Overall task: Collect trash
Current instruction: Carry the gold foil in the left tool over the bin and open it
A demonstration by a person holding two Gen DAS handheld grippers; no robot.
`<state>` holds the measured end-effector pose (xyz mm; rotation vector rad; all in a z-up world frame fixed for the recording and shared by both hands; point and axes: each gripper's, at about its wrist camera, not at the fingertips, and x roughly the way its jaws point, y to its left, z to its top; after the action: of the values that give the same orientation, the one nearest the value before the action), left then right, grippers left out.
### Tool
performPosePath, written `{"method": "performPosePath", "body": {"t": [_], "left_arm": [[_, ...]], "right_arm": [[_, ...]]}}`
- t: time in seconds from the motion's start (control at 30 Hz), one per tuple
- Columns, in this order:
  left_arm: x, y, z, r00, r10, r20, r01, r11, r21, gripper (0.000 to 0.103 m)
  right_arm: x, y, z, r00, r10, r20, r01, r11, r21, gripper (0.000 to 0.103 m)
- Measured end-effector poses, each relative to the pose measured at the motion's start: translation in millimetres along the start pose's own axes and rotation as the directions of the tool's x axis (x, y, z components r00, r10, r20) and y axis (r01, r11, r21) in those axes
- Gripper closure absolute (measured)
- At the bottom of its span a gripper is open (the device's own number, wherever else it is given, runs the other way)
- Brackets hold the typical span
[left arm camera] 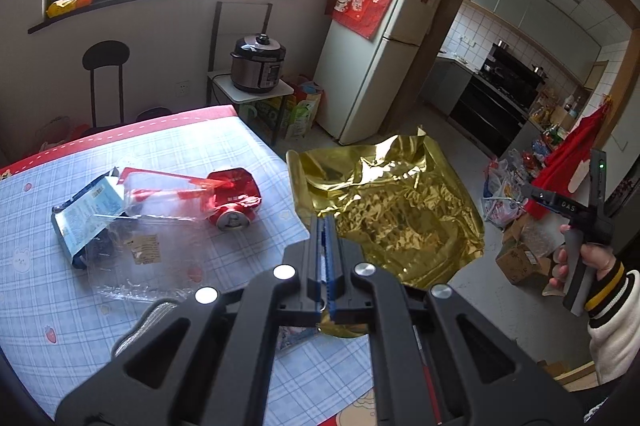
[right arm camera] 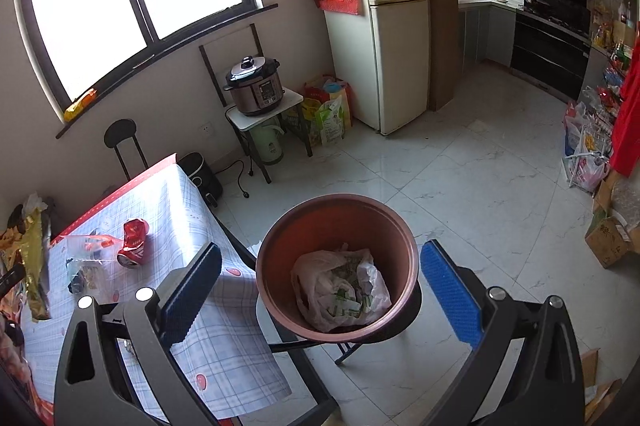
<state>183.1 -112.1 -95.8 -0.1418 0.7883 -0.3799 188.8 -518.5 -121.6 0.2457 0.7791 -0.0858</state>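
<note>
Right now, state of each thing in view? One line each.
Left gripper: shut on gold bag.
Gold bag: crumpled, held off the table edge.
Right gripper: open, empty, above bin.
Bin: upright, open, plastic bag of trash inside.
Can: crushed, on its side on table.
Clear wrapper: flat on table.
Blue packet: opened, lying flat.

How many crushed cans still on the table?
1. The red crushed can lies on its side on the checked tablecloth, against the clear plastic packaging. Another could be hidden under that litter pile; none shows.
</note>
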Motion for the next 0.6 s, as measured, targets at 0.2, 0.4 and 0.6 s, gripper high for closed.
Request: {"method": "performPosePath", "body": {"t": [0.2, 0.4, 0.6], "left_arm": [[64, -46, 13, 0.995, -0.078, -0.063, 0.081, 0.996, 0.044, 0.097], [137, -98, 30, 0.988, -0.115, -0.105, 0.125, 0.988, 0.091, 0.097], [182, -156, 53, 0.979, -0.184, -0.092, 0.196, 0.969, 0.149, 0.083]], "right_arm": [[-38, -29, -25, 1.000, -0.017, 0.011, 0.016, 0.997, 0.073, 0.005], [-62, -64, -42, 0.998, -0.067, -0.005, 0.068, 0.990, 0.126, 0.005], [-81, -95, -53, 0.991, -0.133, -0.007, 0.132, 0.978, 0.163, 0.005]]}}
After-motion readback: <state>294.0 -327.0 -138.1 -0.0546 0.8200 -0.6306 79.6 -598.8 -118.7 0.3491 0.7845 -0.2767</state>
